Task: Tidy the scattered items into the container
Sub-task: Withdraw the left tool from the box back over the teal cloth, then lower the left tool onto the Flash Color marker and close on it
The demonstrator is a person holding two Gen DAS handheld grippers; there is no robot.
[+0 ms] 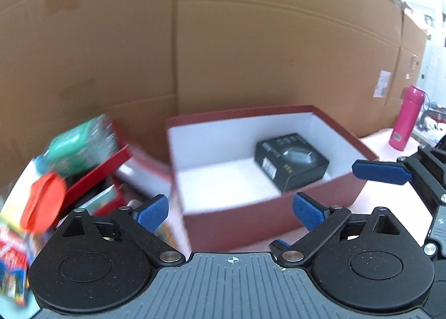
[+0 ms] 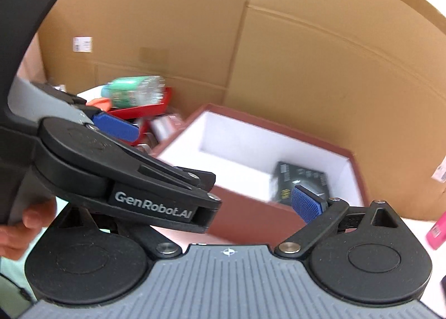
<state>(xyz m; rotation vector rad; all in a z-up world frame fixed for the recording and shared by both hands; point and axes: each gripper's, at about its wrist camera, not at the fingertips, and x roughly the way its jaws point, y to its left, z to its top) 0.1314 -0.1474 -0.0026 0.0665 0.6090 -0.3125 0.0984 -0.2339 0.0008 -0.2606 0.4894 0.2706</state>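
On the left of the left wrist view, a blurred pile of scattered items (image 1: 69, 168) lies against the cardboard backdrop (image 1: 223, 40): a green-and-clear packet (image 1: 83, 143), an orange round lid (image 1: 46, 202), a red tray (image 1: 97, 174) and some printed packs, none sharp enough to name further. The pile sits just beside the container, off its left wall.

At centre stands the container, a dark red box (image 1: 278, 216) with a white lining, open at the top. One item already rests inside it, a black carton (image 1: 291, 164) lying flat in the right-hand half; the left half of the floor is bare. The box's long axis runs from near left to far right in this view.

The left gripper (image 1: 231, 210) has its fingers released and spread wide, with nothing between them; it points at the box's near wall. The pile lies to the left of these fingers, so the left hand is judged the nearer one for the next pick.

To the right, the right gripper (image 1: 382, 171) shows one blue pad near the box's right corner. Only one of its own fingers (image 2: 306, 204) is visible in the right wrist view, the other hidden behind the left gripper's body, so its state cannot be told. A pink bottle (image 1: 405, 118) stands upright on the tabletop (image 1: 390, 193) far right, well apart from the box.
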